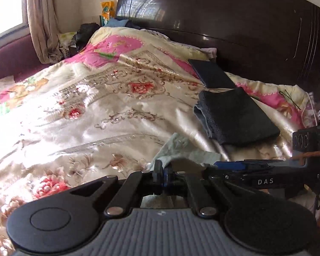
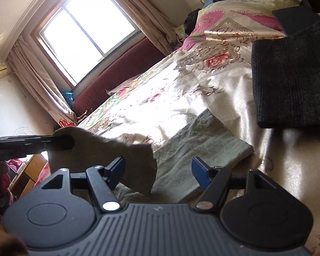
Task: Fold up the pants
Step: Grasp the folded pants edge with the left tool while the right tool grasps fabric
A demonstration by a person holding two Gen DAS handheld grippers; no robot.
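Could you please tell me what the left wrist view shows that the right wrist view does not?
Only the left wrist view shows the full dark glossy wooden headboard and the left gripper shut on the pale green pants from its own side. Only the right wrist view shows the bright sliding window, and the right gripper open over the pants. Both show the floral satin bedspread and the folded dark knitted garment.

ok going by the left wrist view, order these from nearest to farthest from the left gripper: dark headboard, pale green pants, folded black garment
1. pale green pants, clamped in the left gripper, just ahead.
2. folded black garment, further up the bed, to the right.
3. dark headboard, at the far end of the bed.
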